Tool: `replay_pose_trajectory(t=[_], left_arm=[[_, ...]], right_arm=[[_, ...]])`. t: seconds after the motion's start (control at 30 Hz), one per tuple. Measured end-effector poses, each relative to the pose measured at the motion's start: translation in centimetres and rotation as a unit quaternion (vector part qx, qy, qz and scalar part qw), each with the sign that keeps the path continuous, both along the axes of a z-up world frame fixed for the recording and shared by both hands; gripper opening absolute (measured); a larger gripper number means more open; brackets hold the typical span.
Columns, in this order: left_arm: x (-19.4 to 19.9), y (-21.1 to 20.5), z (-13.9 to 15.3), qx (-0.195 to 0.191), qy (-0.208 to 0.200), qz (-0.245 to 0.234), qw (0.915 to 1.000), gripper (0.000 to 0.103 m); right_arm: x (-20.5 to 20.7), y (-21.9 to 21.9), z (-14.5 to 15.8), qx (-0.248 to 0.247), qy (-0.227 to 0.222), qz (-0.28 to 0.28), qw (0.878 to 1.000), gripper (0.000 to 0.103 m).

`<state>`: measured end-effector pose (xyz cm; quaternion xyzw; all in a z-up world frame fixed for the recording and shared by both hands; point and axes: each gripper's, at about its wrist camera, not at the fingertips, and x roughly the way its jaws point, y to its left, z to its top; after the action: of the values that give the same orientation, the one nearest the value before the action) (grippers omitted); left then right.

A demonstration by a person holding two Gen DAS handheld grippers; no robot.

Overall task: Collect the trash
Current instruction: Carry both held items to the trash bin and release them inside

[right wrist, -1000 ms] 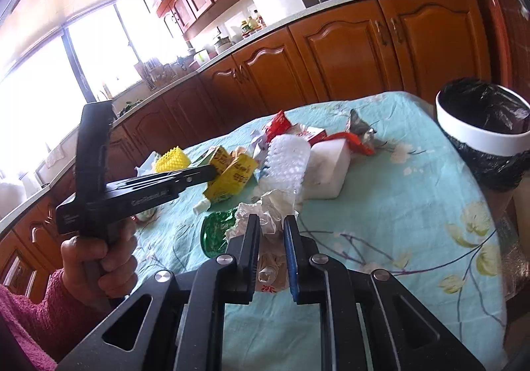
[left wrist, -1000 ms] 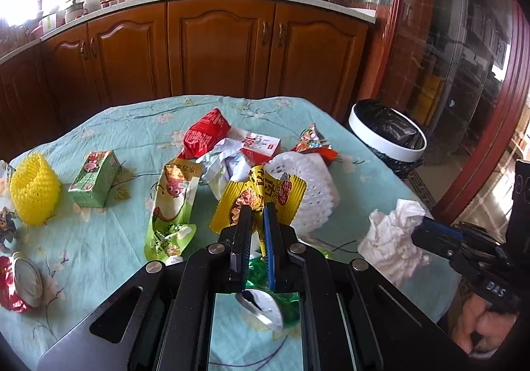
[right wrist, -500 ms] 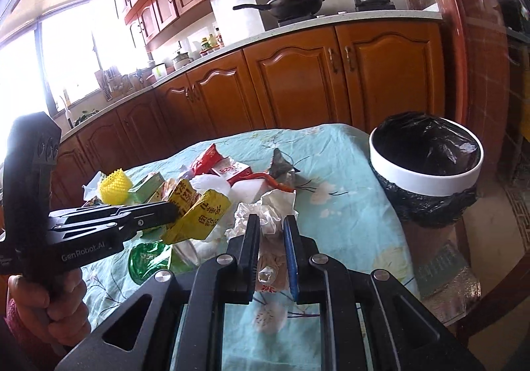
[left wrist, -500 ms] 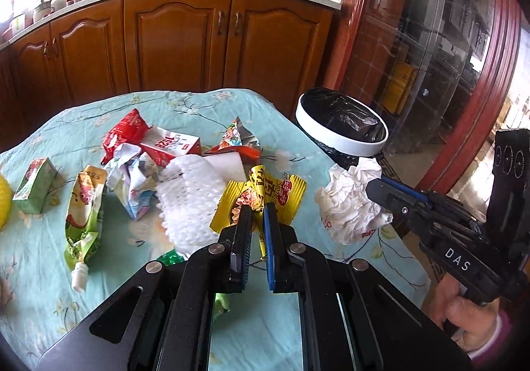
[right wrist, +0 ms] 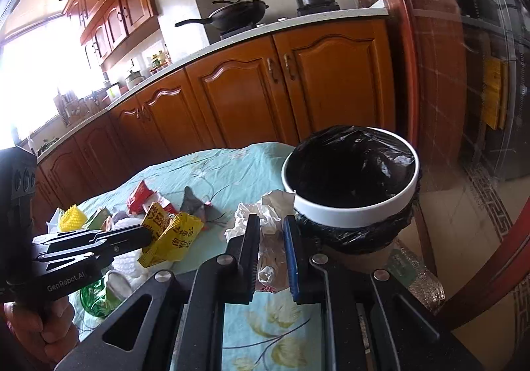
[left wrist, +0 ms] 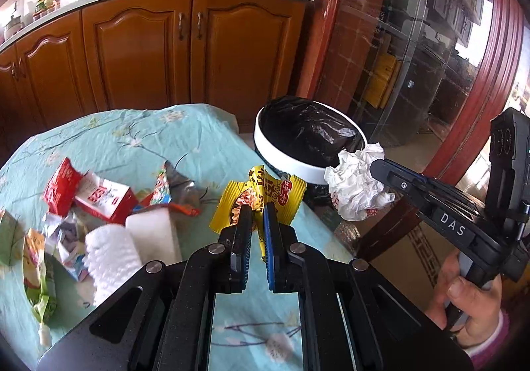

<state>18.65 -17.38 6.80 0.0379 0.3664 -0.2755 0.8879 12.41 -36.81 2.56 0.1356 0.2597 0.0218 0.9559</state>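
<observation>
Left gripper (left wrist: 255, 209) pinching crinkly yellow wrapper (left wrist: 261, 192), right gripper (right wrist: 269, 222) clamping crumpled white, perhaps plastic, wad (right wrist: 265, 208), round black-lined bin (right wrist: 351, 202) near.

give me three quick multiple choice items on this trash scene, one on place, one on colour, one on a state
1. Where is the bin?
A. on the counter
B. beside the table's edge
C. under the table

2. What colour is the wrapper in the left hand-held gripper?
A. yellow
B. blue
C. white

3. What is the right hand-held gripper doing?
A. open, empty
B. shut on crumpled paper
C. shut on a carton

Key: 1 B, its white rim sits just past the cloth's edge; 2 A, yellow foil sticks out between the fingers; 3 B, white paper is pinched between the fingers.
</observation>
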Motion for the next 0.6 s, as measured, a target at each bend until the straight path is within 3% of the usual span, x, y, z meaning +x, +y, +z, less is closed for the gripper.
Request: replay_pose_trajectory(t=[0.17, 0.37, 0.6], left_arm=[[4.3, -4.2, 0.9, -0.004, 0.027, -0.015, 0.9995, 0.006], [10.6, -9.0, 0.8, -0.008, 0.091, -0.027, 0.9955, 0.006], [14.2, -13.6, -0.9, 0.031, 0.118, -0.029, 0.9921, 0.007]], right_arm=[[3.1, -3.5, 0.8, 0.007, 0.015, -0.02, 1.0, 0.015], [7.9, -7.1, 1.1, 0.003, 0.046, -0.036, 0.998, 0.015], [12.3, -10.0, 0.3, 0.002, 0.092, -0.034, 0.995, 0.015]])
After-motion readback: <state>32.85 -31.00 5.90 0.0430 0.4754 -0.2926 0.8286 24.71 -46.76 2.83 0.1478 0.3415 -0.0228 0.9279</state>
